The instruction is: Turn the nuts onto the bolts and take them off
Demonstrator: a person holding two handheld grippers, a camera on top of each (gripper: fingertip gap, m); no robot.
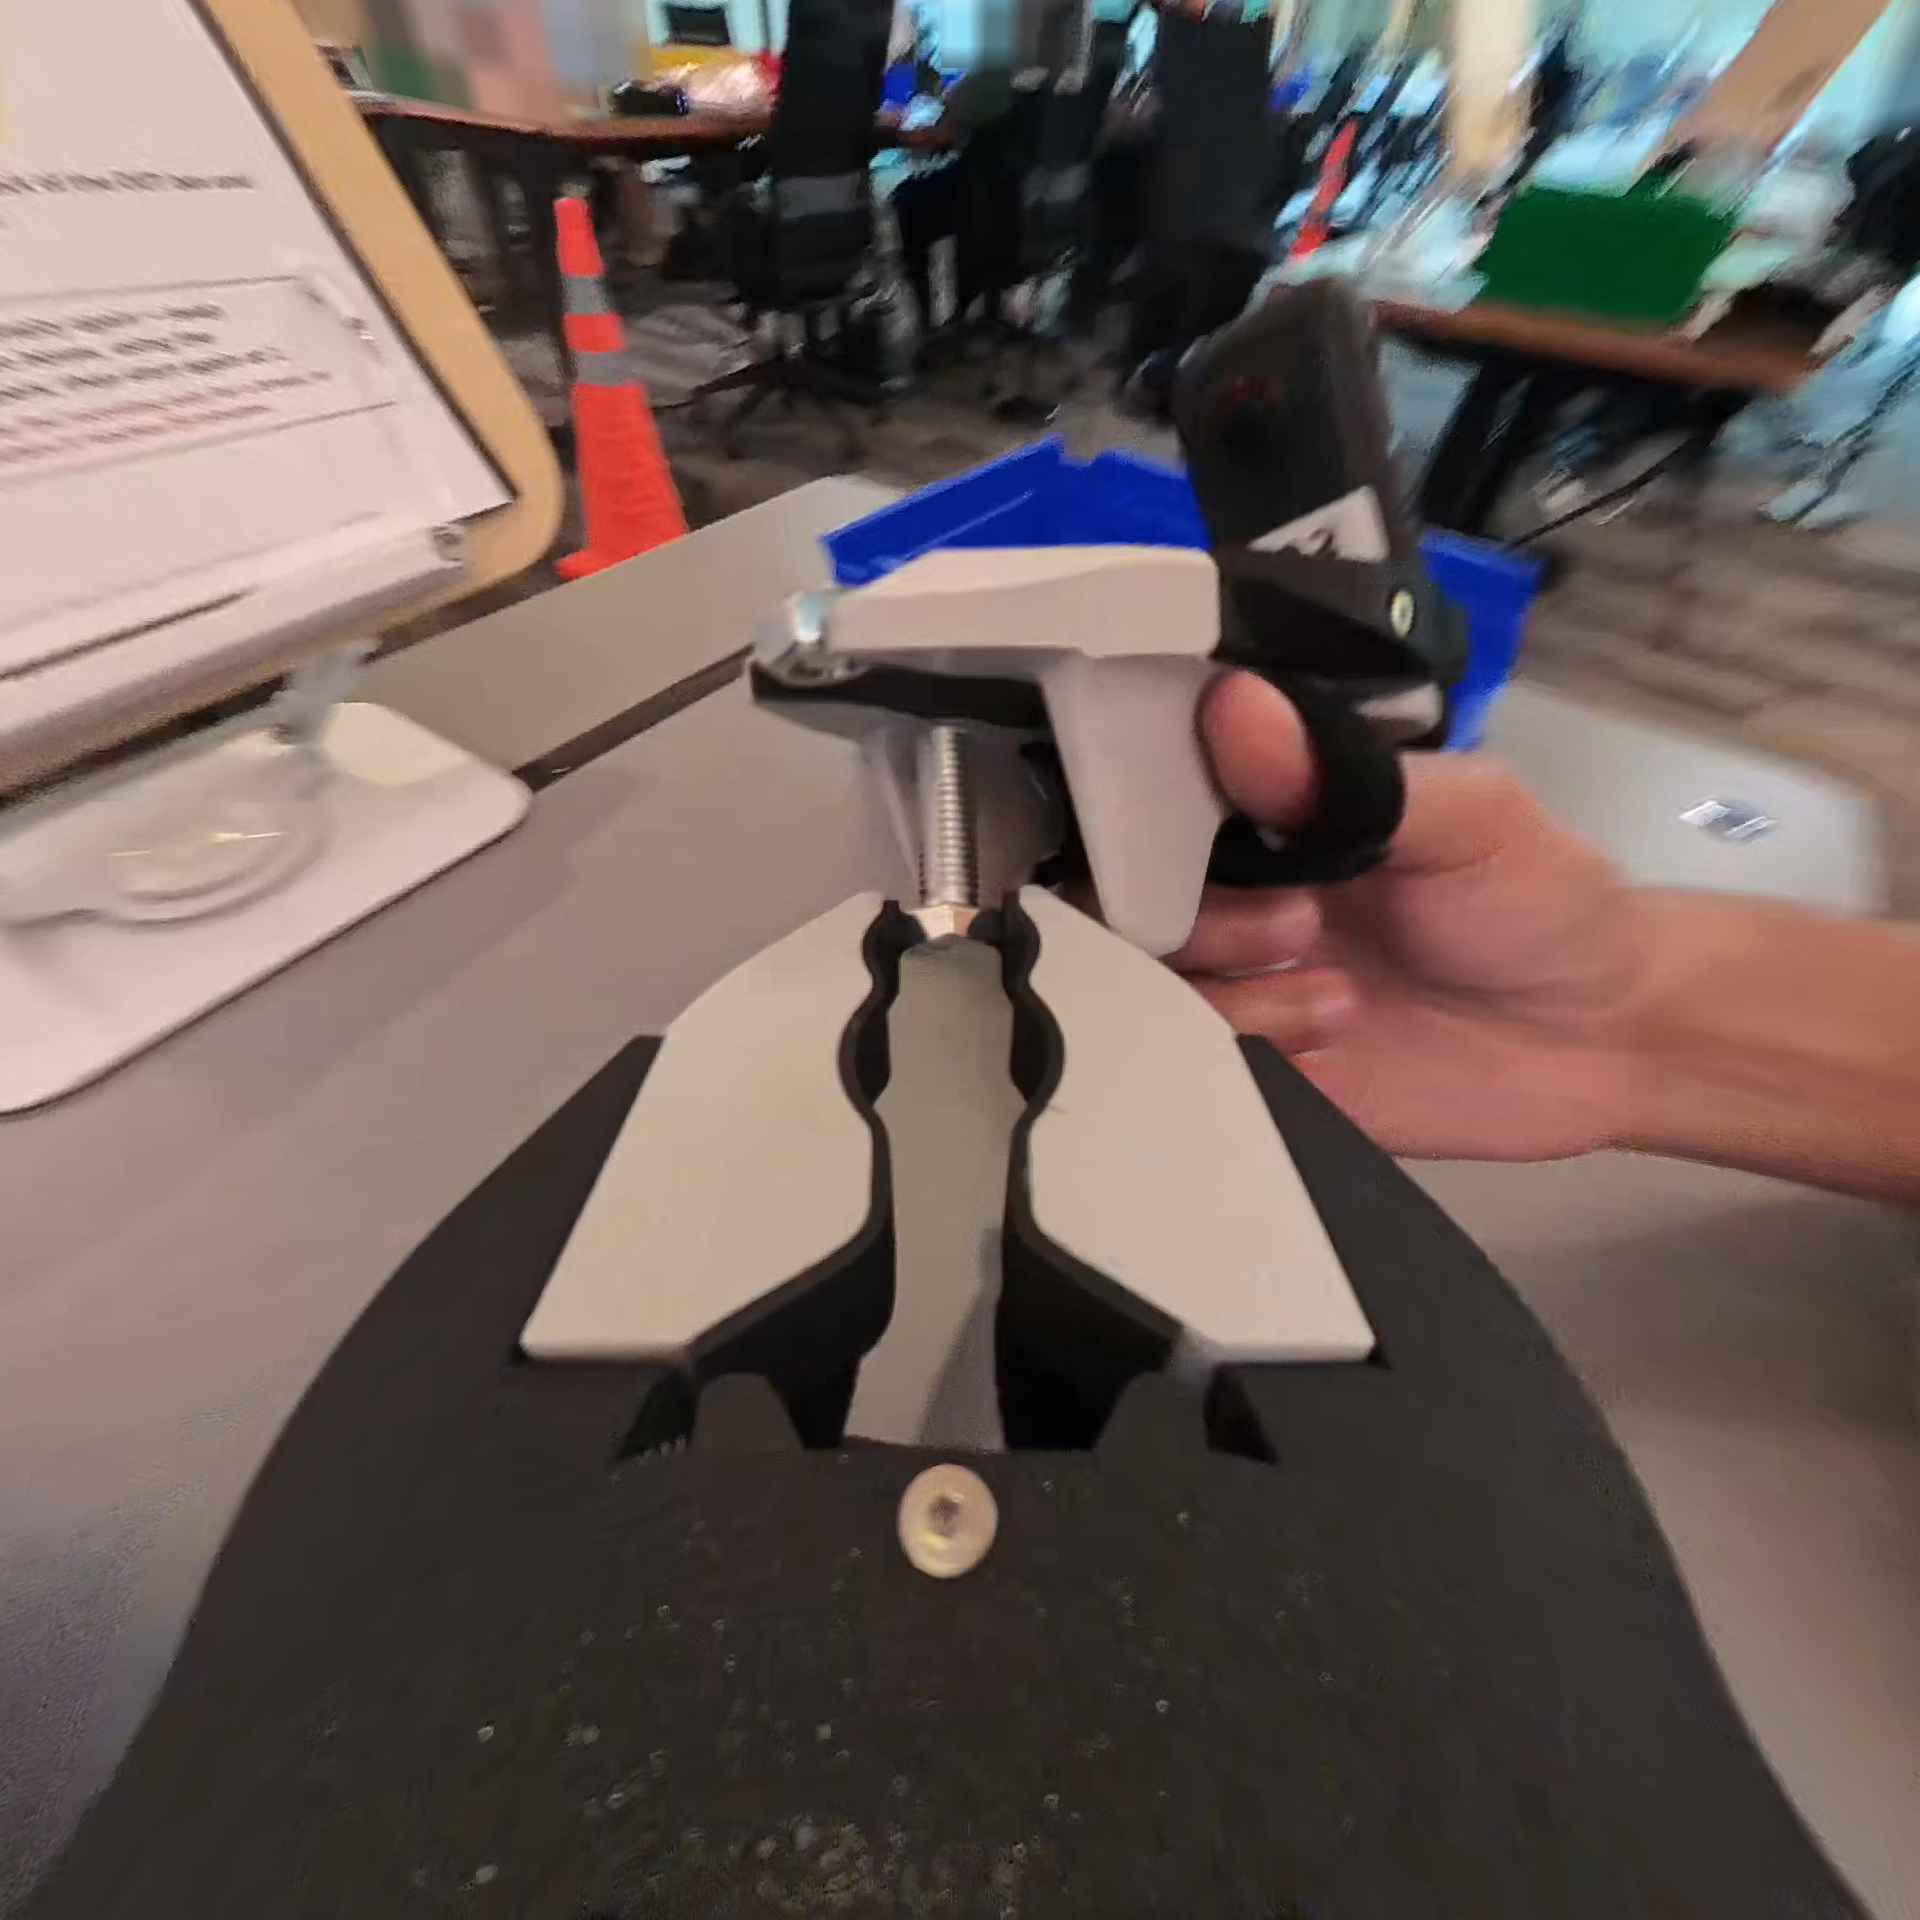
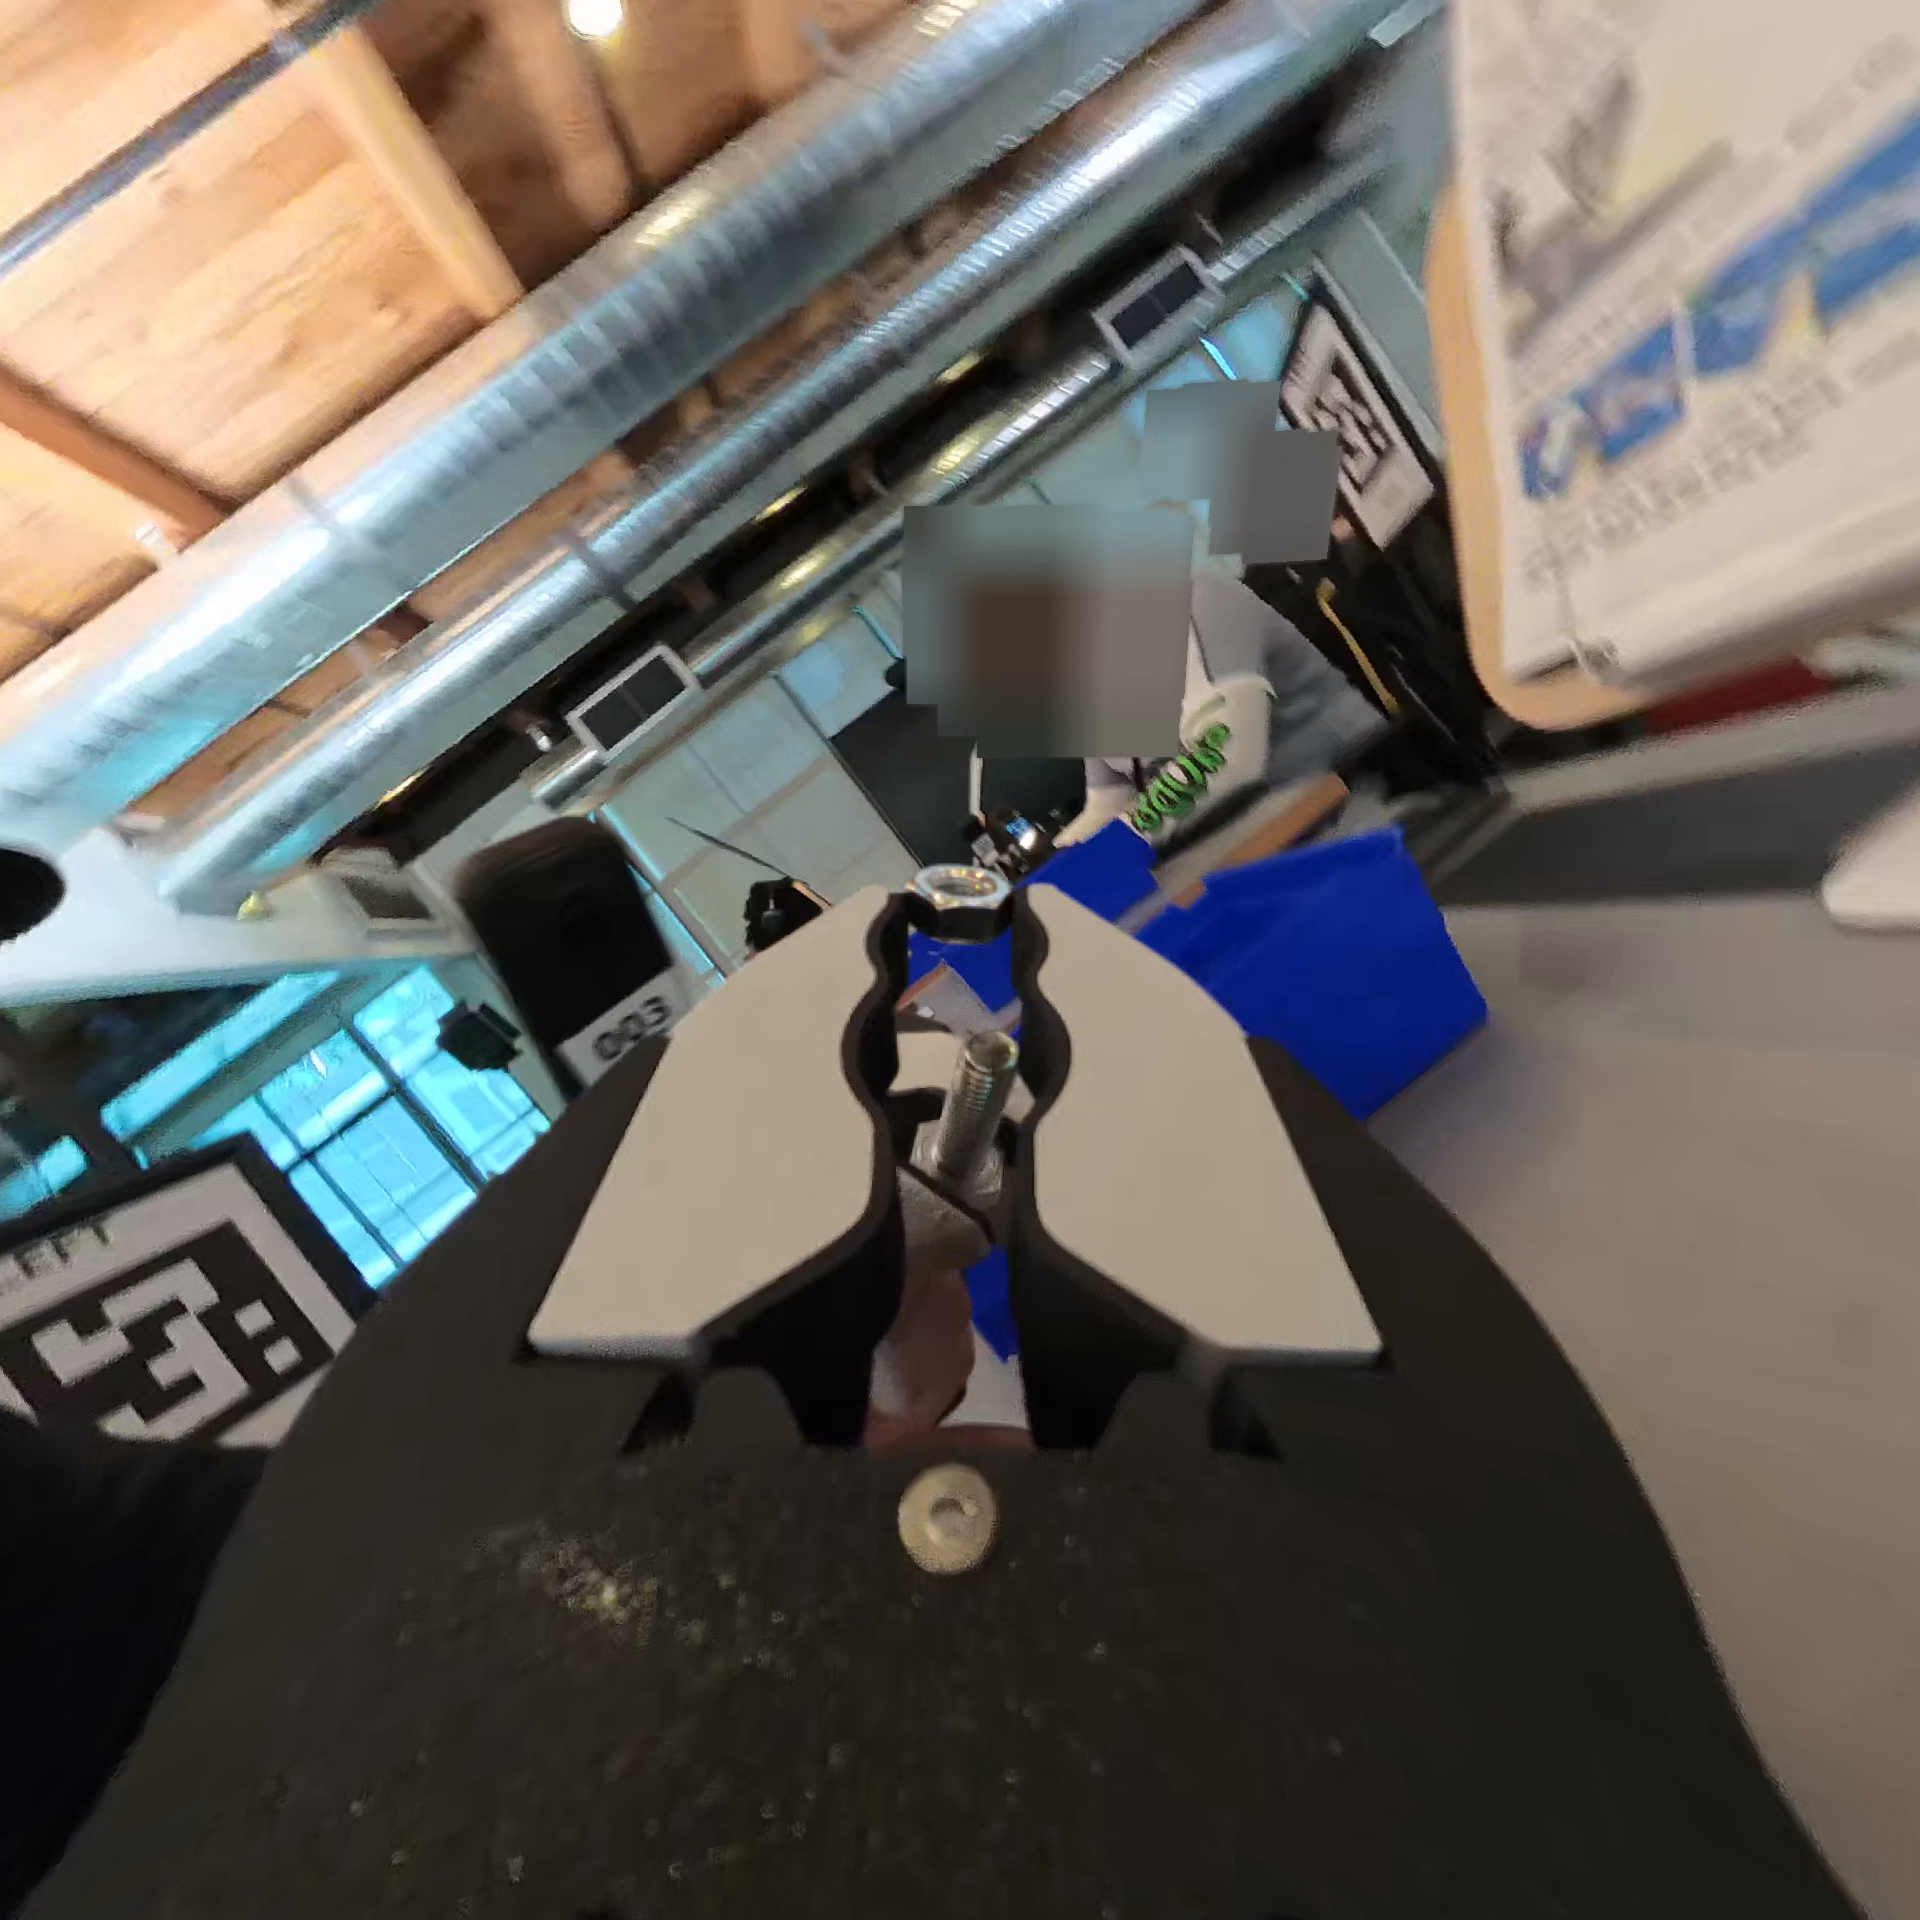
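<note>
Above the grey surface (image 1: 416, 1091), the left hand-held gripper (image 1: 948, 928) pinched the bolt (image 1: 948, 821) head; the right hand-held gripper (image 2: 958, 914) clasped the nut (image 2: 957, 896), which needed squaring over the threads before turning

Bright, even indoor light in both views, with no hard shadows on the grey desk (image 1: 312, 1195). Strong motion blur across the background of the left wrist view, smearing the chairs and the orange cone (image 1: 613, 416) at upper left. Sharper near the centre: crisp threads on the bolt (image 1: 951, 810). Heavy wide-angle bending toward the edges. Right wrist view tilted and streaked, with glare on the silver ducts (image 2: 623, 343) across the upper half.
</note>
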